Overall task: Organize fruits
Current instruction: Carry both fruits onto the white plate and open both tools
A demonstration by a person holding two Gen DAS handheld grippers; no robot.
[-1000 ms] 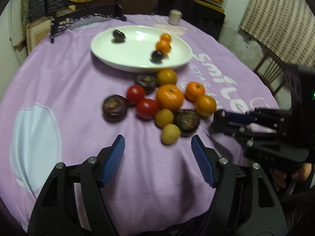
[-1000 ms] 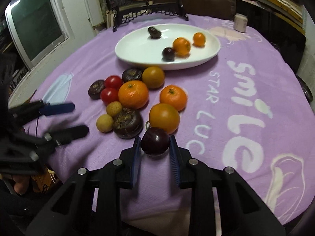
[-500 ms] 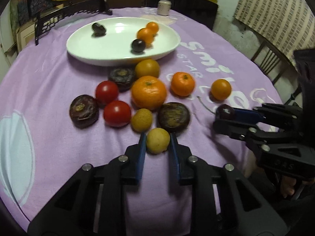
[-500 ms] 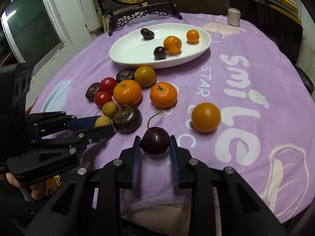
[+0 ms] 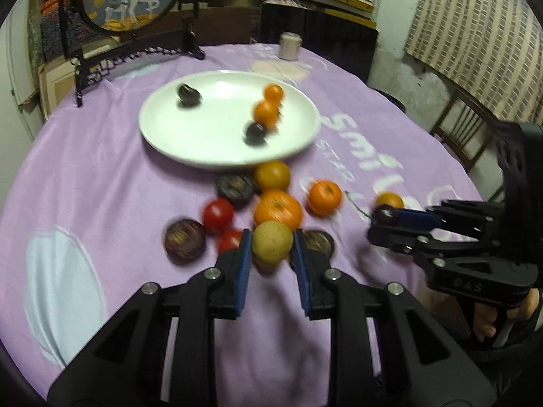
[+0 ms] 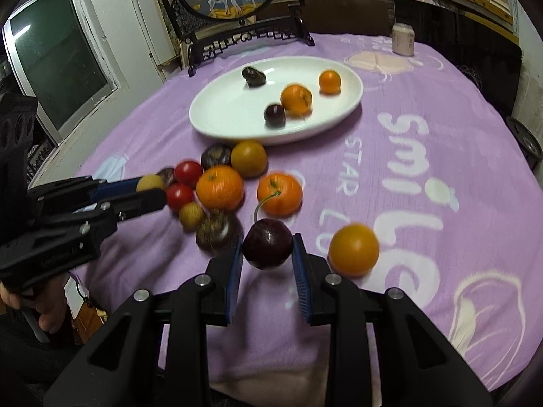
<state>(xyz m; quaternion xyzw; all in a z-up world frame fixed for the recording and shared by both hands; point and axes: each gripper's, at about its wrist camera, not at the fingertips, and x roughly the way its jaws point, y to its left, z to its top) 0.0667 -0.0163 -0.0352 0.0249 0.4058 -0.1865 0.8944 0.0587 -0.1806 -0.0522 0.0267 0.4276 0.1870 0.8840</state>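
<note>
We see the left gripper [image 5: 272, 257] clamped on a small yellow fruit [image 5: 272, 241], lifted above the pile on the purple tablecloth [image 5: 101, 176]; the right gripper [image 6: 268, 257] grips a dark cherry [image 6: 268, 243]; the white plate [image 6: 217, 115] sits beyond.

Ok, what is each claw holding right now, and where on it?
Left claw: small yellow fruit, pinched across its sides. Right claw: dark cherry, pinched across its body, stem free.
</note>
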